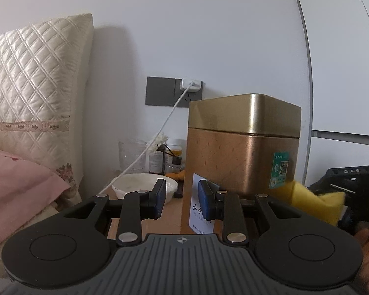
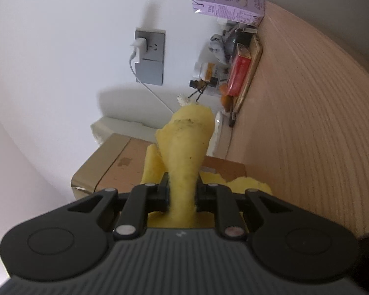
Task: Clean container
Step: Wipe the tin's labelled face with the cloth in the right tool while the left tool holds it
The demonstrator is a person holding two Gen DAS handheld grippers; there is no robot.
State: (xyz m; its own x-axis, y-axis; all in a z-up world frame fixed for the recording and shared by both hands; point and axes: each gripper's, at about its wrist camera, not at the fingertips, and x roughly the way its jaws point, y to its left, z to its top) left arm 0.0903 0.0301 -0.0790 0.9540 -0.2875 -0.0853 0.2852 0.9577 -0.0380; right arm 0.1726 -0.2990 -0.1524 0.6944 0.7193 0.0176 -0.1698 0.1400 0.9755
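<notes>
So the tea tin stands upright on the bedside table, toward its front edge, gold lid on. The clutter sits behind it along the back edge by the wall.

The right gripper is pinching a yellow cloth, which bunches up and flops forward against the tin's right side. The left gripper is drawn in about as narrow as it goes, with only a small gap between the blue pads. The tin's front-left corner lines up with that gap, but honestly I can't tell if either pad actually presses on it.

That's my worry. If the left one isn't really bracing the tin, any sideways wipe from the right just shoves it along the table. It's a tall box, so a push up high could tip it rather than slide it. Right beside it on the left is a white bowl, so that gets knocked first. Further back are a drinking glass, some small bottles and the charger cable trailing down across them.

Other stuff:
- Rubbing upward along the seam could pop the lid loose.
- The cloth has dark specks on it, so it may smear more than it cleans.
- It's held by one narrow fold, so a hard drag could pull it free.
</notes>
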